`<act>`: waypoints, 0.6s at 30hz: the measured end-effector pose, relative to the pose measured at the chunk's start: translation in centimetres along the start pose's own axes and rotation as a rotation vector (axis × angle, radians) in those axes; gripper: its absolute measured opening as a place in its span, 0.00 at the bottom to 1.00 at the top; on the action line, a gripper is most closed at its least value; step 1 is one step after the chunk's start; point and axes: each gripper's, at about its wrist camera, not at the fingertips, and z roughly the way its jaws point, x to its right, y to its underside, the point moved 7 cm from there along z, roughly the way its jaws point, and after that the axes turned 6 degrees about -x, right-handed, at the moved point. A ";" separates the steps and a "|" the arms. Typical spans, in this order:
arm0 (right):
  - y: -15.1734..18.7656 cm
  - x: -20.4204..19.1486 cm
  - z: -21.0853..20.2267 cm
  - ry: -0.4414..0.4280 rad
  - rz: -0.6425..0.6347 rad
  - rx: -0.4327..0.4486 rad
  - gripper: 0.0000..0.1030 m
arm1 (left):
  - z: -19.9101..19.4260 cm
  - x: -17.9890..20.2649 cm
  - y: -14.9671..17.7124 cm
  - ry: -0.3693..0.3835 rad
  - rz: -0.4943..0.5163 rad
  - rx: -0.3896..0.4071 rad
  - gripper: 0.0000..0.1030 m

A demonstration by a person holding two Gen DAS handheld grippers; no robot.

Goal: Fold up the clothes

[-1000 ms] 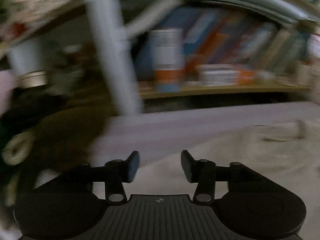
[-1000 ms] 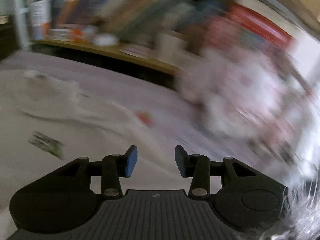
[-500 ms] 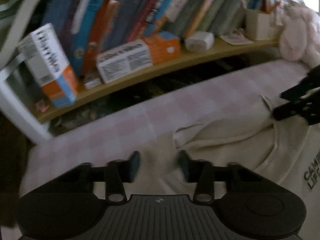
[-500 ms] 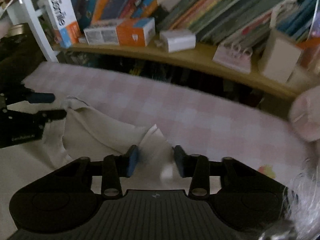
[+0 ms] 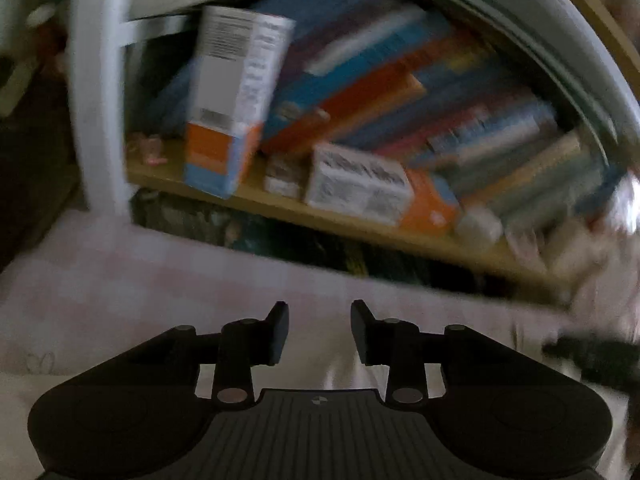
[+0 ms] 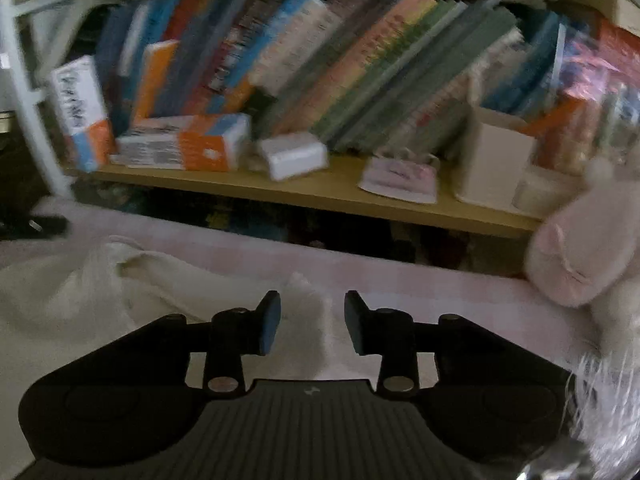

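Swinging upward, both views now take in more bookshelf [image 6: 320,196] than they did half a second ago, when each hand-held gripper was nosed down at the cream shirt; that reads to me as the shoulders being approached afresh, not yet taken. The right hand-held gripper [image 6: 312,322] has its jaws apart with a pale peak of the shirt [image 6: 304,296] standing between them at about 12 o'clock, nothing pinched; the rest of the shirt spreads off toward 9 o'clock across the pink checked bed [image 6: 400,276]. The left hand-held gripper [image 5: 319,332] is also spread wide and empty, with only a blurred strip of shirt [image 5: 340,372] just below the tips at 6 o'clock. No fold has begun, I'd judge.
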 end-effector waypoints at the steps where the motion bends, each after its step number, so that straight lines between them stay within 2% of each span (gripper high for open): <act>1: -0.1 -0.6 -0.2 -0.028 -0.021 0.012 0.32 | -0.1 0.7 0.4 -0.021 0.056 0.008 0.33; 3: -0.3 -2.6 0.0 -0.123 -0.057 0.018 0.31 | -0.4 0.9 1.2 -0.080 0.118 0.047 0.33; 6: -1.0 -5.5 0.8 -0.179 -0.122 0.022 0.27 | -0.8 0.8 2.2 -0.159 0.179 0.098 0.33; 8: -1.3 -7.5 1.8 -0.138 -0.213 0.041 0.29 | -1.2 0.1 2.7 -0.184 0.160 0.115 0.33; 11: -0.9 -10.2 3.9 -0.093 -0.356 0.042 0.29 | -0.9 -1.0 3.1 -0.170 0.108 0.103 0.33; 14: -0.8 -12.4 5.4 -0.071 -0.471 0.053 0.29 | 0.4 -1.3 4.0 -0.164 0.115 0.043 0.33; 16: -0.8 -13.5 6.4 -0.063 -0.537 0.060 0.31 | 0.6 -1.0 4.6 -0.178 0.158 0.061 0.33; 18: -1.0 -14.5 7.1 -0.055 -0.597 0.071 0.33 | 0.5 -1.1 4.9 -0.172 0.145 0.081 0.33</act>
